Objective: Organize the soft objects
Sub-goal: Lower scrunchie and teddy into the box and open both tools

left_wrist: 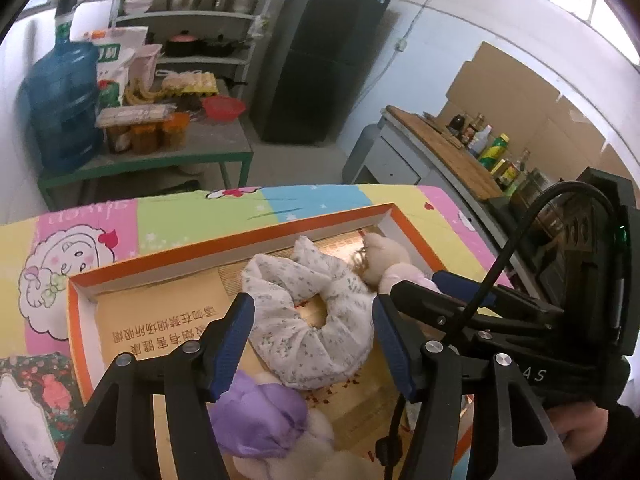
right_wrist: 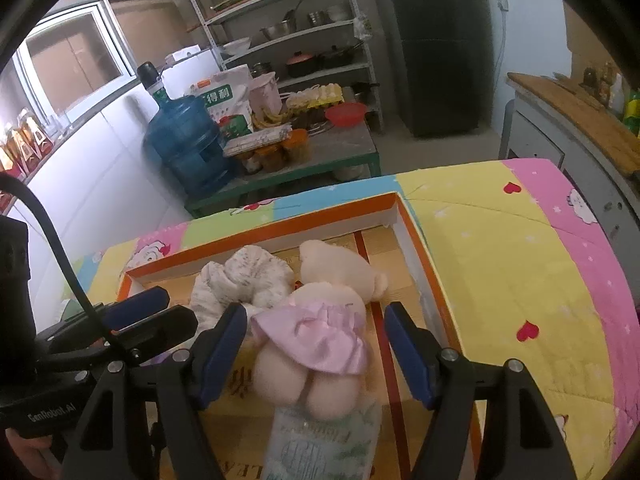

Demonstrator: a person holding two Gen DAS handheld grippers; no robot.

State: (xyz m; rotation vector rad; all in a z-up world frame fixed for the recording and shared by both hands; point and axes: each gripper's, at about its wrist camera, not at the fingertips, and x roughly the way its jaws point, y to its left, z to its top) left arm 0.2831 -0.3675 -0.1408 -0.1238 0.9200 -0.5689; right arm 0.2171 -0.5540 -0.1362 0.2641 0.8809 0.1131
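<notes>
A shallow orange-rimmed cardboard box (left_wrist: pixel 224 246) lies on a bright patchwork quilt (left_wrist: pixel 168 212). Inside it, a white floral ring-shaped cushion (left_wrist: pixel 320 320) rests on the bottom. My left gripper (left_wrist: pixel 314 340) stands open over it, its blue pads apart from the fabric. A purple soft toy (left_wrist: pixel 260 416) lies near its left finger. In the right wrist view a cream doll in a pink skirt (right_wrist: pixel 316 328) lies in the box (right_wrist: pixel 416 256), between the open fingers of my right gripper (right_wrist: pixel 316 356), untouched by the pads. The cushion (right_wrist: pixel 240 280) lies beside the doll.
A tissue pack (right_wrist: pixel 324 440) lies under the doll's legs. Behind the quilt stand a low green table (left_wrist: pixel 224 152) with a blue water jug (left_wrist: pixel 60 108) and food jars, a shelf of pots (left_wrist: pixel 200 20), a black fridge (left_wrist: pixel 328 52) and a counter with bottles (left_wrist: pixel 460 148).
</notes>
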